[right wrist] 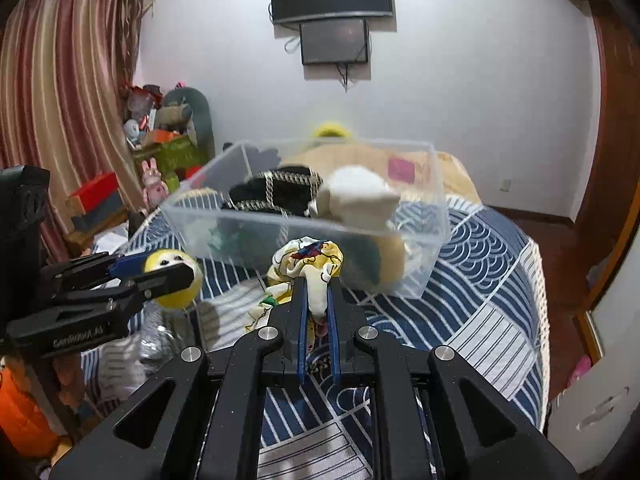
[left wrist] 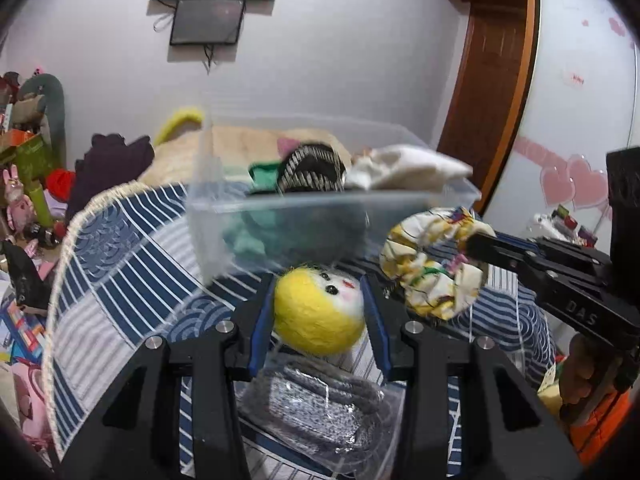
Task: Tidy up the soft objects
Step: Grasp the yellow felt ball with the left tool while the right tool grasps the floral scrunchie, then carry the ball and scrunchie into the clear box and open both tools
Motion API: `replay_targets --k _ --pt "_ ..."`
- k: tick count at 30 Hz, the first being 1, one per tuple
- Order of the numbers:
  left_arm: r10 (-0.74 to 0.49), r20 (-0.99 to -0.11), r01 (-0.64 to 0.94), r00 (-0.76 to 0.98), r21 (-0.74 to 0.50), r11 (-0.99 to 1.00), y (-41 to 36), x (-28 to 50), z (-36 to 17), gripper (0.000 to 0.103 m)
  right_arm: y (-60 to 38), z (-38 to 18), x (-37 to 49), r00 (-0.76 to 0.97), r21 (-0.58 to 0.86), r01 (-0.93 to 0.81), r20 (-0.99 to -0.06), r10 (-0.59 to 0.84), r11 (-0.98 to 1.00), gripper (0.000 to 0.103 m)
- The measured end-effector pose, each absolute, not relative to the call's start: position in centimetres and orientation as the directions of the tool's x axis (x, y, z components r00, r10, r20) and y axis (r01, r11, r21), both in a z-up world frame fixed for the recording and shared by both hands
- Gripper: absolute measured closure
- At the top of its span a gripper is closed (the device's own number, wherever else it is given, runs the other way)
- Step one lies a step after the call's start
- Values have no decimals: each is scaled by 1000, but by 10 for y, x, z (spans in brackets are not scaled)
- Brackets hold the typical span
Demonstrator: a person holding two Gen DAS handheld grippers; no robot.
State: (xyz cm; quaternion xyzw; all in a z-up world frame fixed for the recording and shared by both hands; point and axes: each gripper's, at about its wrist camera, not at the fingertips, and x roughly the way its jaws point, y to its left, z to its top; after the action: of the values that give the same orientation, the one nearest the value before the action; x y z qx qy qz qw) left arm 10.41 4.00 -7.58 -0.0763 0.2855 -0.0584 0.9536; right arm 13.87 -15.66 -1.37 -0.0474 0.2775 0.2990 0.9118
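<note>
Both loaded: left gripper (left wrist: 318,312) clamps yellow plush ball (left wrist: 316,312); right gripper (right wrist: 318,308) pinches patterned scrunchie (right wrist: 306,268). Clear plastic bin (right wrist: 436,216) lies just beyond, nearer the right.

Clear bin (left wrist: 328,208) is motion-blurred; frosted walls obscure the lower contents
</note>
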Motion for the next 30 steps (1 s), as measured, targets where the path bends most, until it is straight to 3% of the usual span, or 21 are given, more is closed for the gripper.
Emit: replay_targets --k 14,30 --pt "-98 -417 42 903 -143 989 61 110 -24 61 -167 33 144 748 67 -543 -414 519 837 95" --pt "-36 -513 -41 857 -137 990 81 183 -45 61 -123 19 191 739 35 -525 -478 475 851 95"
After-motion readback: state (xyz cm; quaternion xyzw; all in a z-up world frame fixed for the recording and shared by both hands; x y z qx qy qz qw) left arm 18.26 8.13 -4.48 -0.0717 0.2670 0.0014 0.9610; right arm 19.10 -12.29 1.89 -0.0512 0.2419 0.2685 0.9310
